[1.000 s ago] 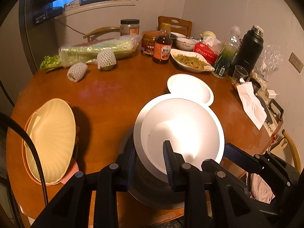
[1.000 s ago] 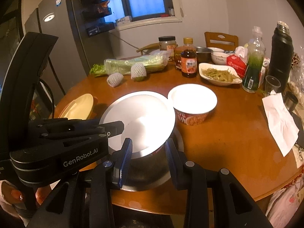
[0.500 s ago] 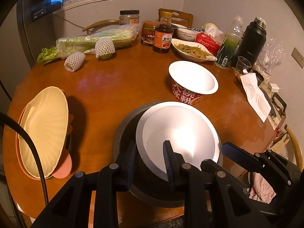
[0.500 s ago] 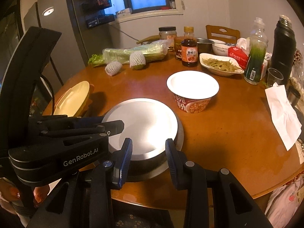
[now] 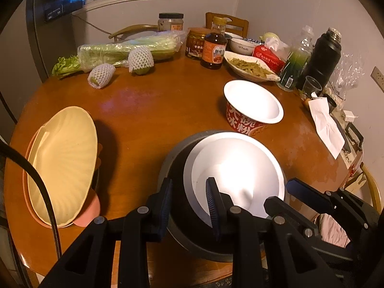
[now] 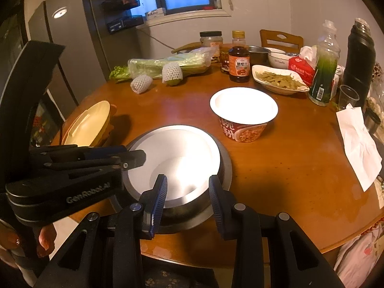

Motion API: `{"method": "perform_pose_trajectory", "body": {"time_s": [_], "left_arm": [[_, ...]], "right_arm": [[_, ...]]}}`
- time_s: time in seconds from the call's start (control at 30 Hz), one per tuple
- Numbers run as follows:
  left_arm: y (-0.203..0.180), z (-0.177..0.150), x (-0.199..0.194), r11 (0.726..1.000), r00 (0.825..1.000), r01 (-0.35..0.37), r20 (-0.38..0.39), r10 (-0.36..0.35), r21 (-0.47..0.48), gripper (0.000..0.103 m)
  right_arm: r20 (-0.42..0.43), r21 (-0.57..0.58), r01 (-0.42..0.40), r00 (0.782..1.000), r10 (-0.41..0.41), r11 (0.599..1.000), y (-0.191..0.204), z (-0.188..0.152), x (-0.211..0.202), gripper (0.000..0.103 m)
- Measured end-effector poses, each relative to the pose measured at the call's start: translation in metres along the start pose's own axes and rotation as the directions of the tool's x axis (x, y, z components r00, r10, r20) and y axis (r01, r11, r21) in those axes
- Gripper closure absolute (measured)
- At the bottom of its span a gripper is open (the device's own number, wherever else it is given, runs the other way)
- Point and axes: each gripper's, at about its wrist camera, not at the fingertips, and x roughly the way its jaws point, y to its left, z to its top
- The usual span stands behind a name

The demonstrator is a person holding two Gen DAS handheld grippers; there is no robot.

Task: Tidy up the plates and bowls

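My left gripper (image 5: 189, 206) straddles the near rim of the white bowl (image 5: 236, 168): one finger stands outside the wall, the other inside the well, pinching that rim. The white bowl sits nested in the steel bowl (image 5: 175, 165), whose grey edge shows all around it, and the pair rests close to the near edge of the round table (image 5: 148, 110).

My right gripper (image 6: 187, 199) comes at the same stack from the other side. Its fingers stand apart on either side of the steel bowl's (image 6: 224, 168) near wall, but I cannot tell whether the pads press on it or merely flank it.

Just beyond the stack stands the noodle cup (image 6: 243, 117), near but apart from the steel rim. Off to the left, at the table's edge, the yellow plate (image 5: 62, 163) leans tilted on a pink one (image 5: 90, 210). Between these three lies a wide stretch of bare wood reaching up to two net-wrapped fruits (image 5: 120, 68) and the bagged greens (image 5: 129, 50). The far and right edges are crowded: a sauce bottle (image 5: 213, 52), a dish of vegetables (image 5: 249, 68), a black flask (image 5: 322, 58) and a paper napkin (image 5: 326, 124).
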Motion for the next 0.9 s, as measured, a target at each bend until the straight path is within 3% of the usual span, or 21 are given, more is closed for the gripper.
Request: {"method": "perform_pose_trajectory", "body": {"time_s": [0.13,0.9], "left_arm": [[-0.001,0.002,-0.01,1.0,1.0,0.001,0.025,-0.001,0.002,0.065],[-0.025,0.042,-0.01,0.999,0.997,0.02,0.073,-0.023,0.042,0.06]], "right_arm": [[0.013,0.024,0.0,1.0,-0.001,1.0,-0.006,0.003,-0.003,0.066],[0.097,0.127,0.055,0.993,-0.067,0.99,-0.055,0.037,-0.013,0.064]]}}
